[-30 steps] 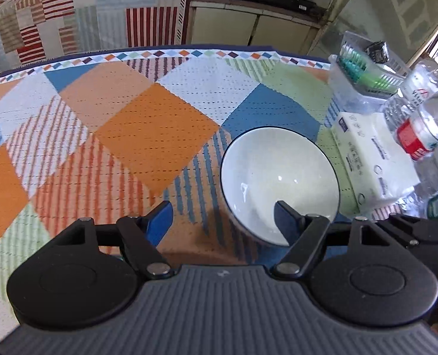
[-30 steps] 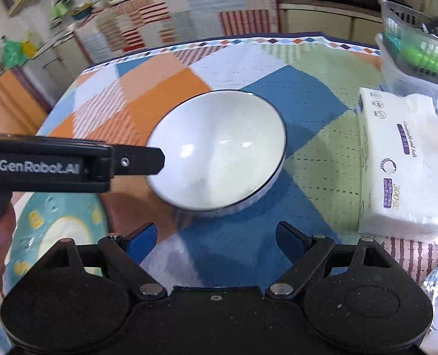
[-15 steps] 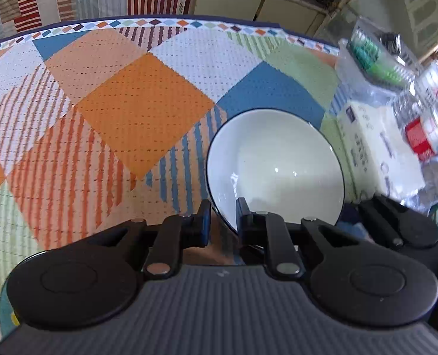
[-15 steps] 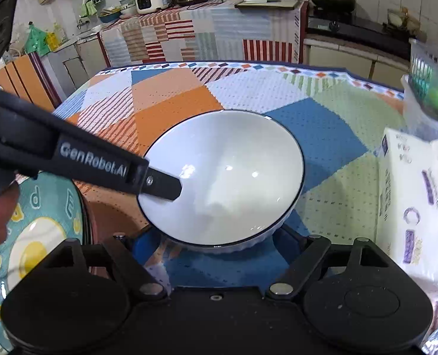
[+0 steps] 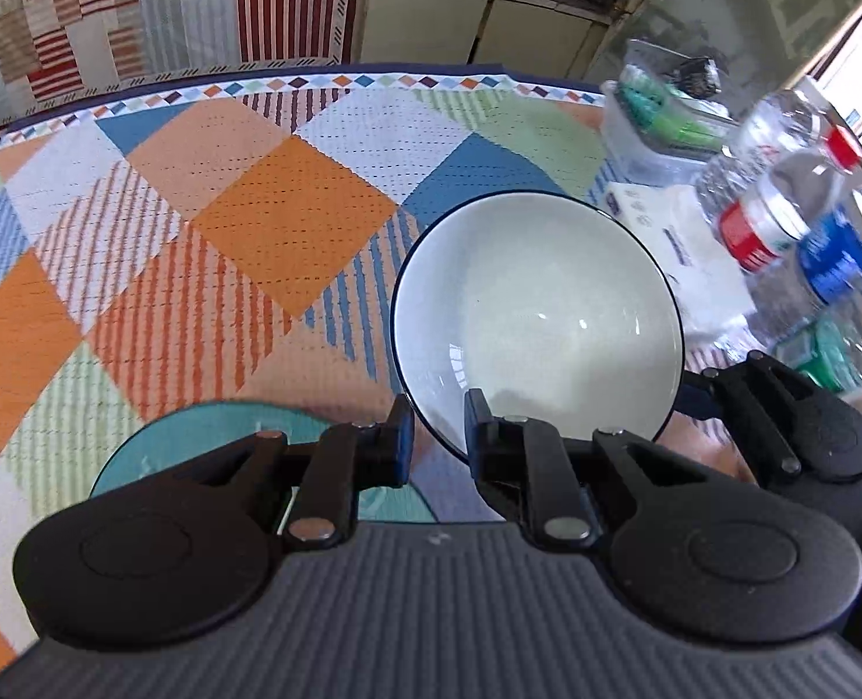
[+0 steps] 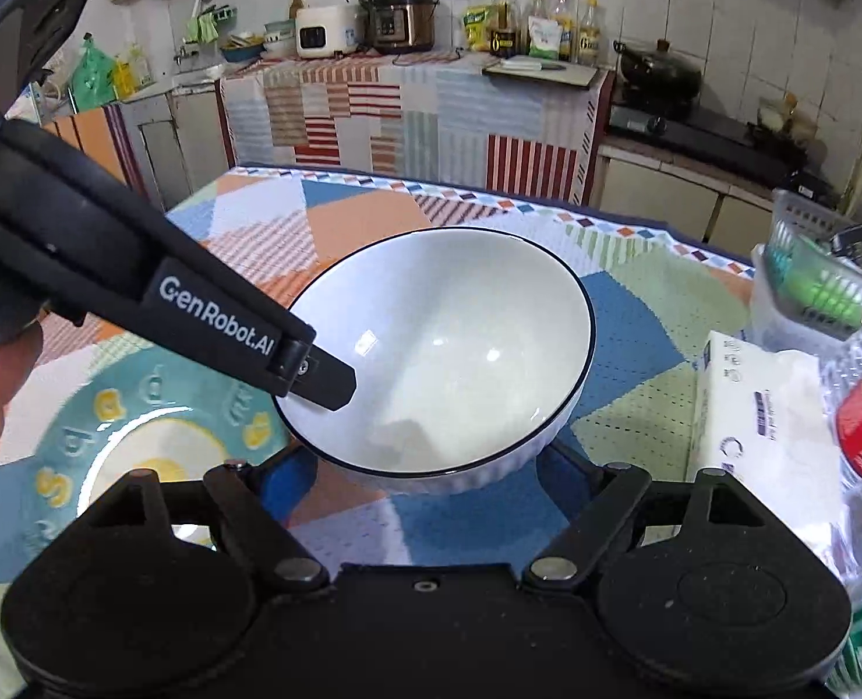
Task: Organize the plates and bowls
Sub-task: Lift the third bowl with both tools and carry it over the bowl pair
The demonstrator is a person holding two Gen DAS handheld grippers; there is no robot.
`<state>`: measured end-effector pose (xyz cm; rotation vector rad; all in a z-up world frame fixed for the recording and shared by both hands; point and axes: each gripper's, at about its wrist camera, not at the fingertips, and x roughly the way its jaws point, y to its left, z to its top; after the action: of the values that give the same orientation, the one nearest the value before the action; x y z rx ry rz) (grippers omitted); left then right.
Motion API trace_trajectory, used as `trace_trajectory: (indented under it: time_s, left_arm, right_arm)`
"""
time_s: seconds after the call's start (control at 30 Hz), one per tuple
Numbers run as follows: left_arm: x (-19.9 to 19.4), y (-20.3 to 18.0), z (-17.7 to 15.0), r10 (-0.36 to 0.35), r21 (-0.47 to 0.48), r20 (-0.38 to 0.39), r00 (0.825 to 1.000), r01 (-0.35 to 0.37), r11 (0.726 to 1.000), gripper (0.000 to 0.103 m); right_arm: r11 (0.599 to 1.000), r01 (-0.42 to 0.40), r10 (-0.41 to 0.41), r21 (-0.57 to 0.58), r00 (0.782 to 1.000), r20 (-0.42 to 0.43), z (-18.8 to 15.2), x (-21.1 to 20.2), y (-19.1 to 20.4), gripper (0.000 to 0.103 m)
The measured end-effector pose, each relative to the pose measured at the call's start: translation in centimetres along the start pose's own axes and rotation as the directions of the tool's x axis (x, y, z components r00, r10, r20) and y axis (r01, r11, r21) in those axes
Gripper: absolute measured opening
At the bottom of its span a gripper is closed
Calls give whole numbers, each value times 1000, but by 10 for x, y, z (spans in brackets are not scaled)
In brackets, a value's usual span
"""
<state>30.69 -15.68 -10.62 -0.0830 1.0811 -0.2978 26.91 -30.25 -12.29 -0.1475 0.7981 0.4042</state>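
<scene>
L fingers [image 5: 438, 428] pinch rim of white dark-rimmed ceramic bowl [image 5: 539, 314]. R fingers [image 6: 428, 480] spread wide round bowl's ribbed base; contact unclear. Teal plate [image 6: 140, 408] beside it.

The left gripper [image 5: 438, 437] is black with a ribbed grey body, silver screws and white "GenRobot.AI" letters. The right gripper [image 6: 428, 469] is black with blue pads.

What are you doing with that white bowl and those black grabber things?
A person is holding the white bowl with two grippers. The left gripper has its fingers pinched shut on the rim nearest it. The right gripper has its fingers set wide around the bowl's ribbed base. The bowl looks lifted a little off the tablecloth, and a teal plate lies beside it.
</scene>
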Motion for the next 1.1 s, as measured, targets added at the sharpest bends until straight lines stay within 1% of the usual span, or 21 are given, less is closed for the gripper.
trace_trajectory:
  time_s: [0.07,0.23,0.4,0.57,0.87,1.1]
  left_arm:
    - [-15,-5,-8,4,2,5,1000,-4,1000,16]
    - [-55,-12,-25,-42,25,5,999,42,999,16]
    - [-90,-23,-44,-44,83,0,999,44,996,16]
    - [-113,-31,-66,-54,110,-21,998,56,992,16]
    - [-129,-48,-104,-83,159,-65,994,92,983,16]
    - [-119,-57,-127,-86,177,-129,988,109,978,17]
  right_arm:
    - [1000,3,-3,-6,1000,9,-2,-13,6,86]
    - [999,20,-18,-34,999,49,-9,-51,22,86]
    - [999,28,-25,-39,997,77,-15,-90,39,86]
    - [999,32,-30,-39,998,60,-26,-120,55,86]
    - [998,53,-51,-44,998,40,-60,-155,70,86]
    - [999,44,-44,-26,999,6,-88,-165,74,86]
